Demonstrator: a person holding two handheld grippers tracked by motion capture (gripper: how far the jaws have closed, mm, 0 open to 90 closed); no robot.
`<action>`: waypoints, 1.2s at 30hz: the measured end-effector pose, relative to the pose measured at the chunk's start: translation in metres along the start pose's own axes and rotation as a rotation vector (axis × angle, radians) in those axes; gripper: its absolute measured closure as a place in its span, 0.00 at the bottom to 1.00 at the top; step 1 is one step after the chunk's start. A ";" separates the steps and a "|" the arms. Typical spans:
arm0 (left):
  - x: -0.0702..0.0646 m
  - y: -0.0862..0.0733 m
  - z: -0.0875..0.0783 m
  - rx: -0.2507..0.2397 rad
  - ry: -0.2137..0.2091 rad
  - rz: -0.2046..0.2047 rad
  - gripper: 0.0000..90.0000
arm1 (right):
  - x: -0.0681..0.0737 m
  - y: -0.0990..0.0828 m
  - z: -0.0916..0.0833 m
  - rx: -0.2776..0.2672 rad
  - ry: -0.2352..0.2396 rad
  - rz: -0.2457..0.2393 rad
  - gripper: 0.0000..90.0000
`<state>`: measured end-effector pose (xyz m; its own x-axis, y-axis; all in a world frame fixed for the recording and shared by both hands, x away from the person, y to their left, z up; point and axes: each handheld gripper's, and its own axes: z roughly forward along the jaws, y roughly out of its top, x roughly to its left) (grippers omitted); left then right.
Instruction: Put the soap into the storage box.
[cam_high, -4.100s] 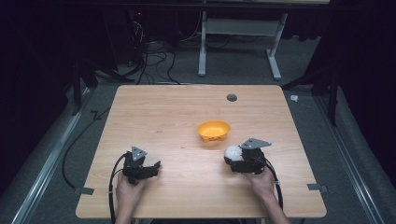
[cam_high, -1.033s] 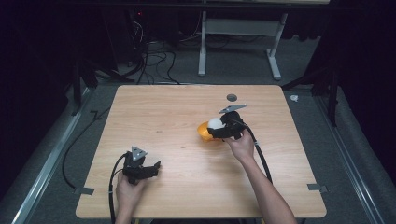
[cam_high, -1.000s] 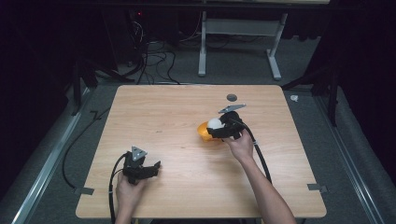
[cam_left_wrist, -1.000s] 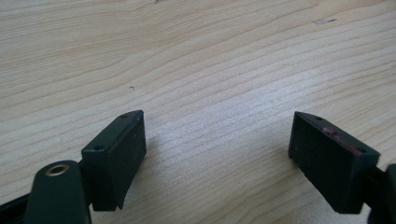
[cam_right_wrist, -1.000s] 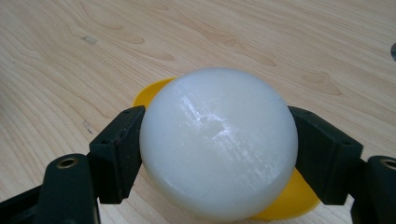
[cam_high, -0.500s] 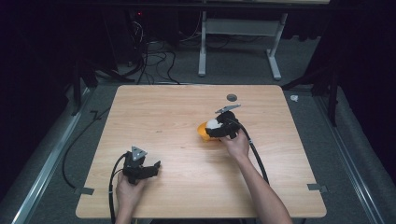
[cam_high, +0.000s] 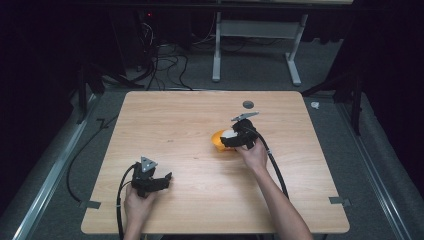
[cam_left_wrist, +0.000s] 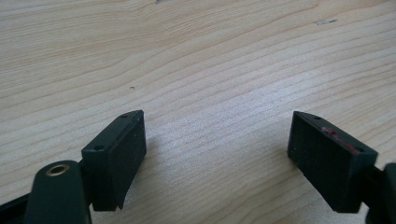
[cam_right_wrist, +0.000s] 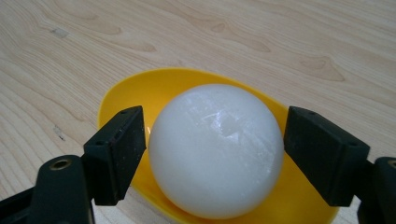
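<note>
Right gripper (cam_right_wrist: 215, 154): held over the yellow bowl, jaws spread wide on either side of the white ball; in the right gripper view a thin gap shows between each jaw and the ball, so neither jaw presses on it.
White ball (cam_right_wrist: 215, 150): sits between the right gripper's jaws, resting in the bowl; from the high view it shows as a pale spot (cam_high: 229, 134) just ahead of the gripper body (cam_high: 239, 138).
Yellow bowl (cam_right_wrist: 126, 95): under and behind the ball, its rim reaching past both jaws; on the table (cam_high: 190, 115) it lies just left of the right hand (cam_high: 252, 155).
Left gripper (cam_left_wrist: 217, 158): jaws wide apart with bare wood between them, low over the tabletop (cam_left_wrist: 196, 56); seen from above (cam_high: 150, 181) it is at the near left of the table, well apart from the right gripper.
Left hand (cam_high: 136, 205): grips the left gripper from behind, its cable looping beside it.
Dark round spot (cam_high: 248, 104): on the table beyond the right gripper, apart from the bowl.
</note>
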<state>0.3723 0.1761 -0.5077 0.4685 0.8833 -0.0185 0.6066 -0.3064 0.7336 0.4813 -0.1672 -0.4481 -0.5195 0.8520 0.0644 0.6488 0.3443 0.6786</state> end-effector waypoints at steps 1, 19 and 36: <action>0.000 0.000 0.000 0.001 0.000 0.001 0.22 | 0.000 0.000 -0.001 -0.004 -0.003 -0.002 0.23; 0.000 0.000 0.000 0.000 0.000 0.002 0.22 | -0.005 -0.005 -0.032 -0.093 -0.010 -0.008 0.23; 0.000 0.000 0.000 0.000 0.001 0.003 0.22 | -0.017 -0.018 -0.061 -0.148 -0.022 0.012 0.24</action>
<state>0.3722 0.1760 -0.5077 0.4692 0.8829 -0.0157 0.6054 -0.3087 0.7337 0.4448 -0.2112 -0.4169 -0.4988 0.8647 0.0583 0.5651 0.2734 0.7784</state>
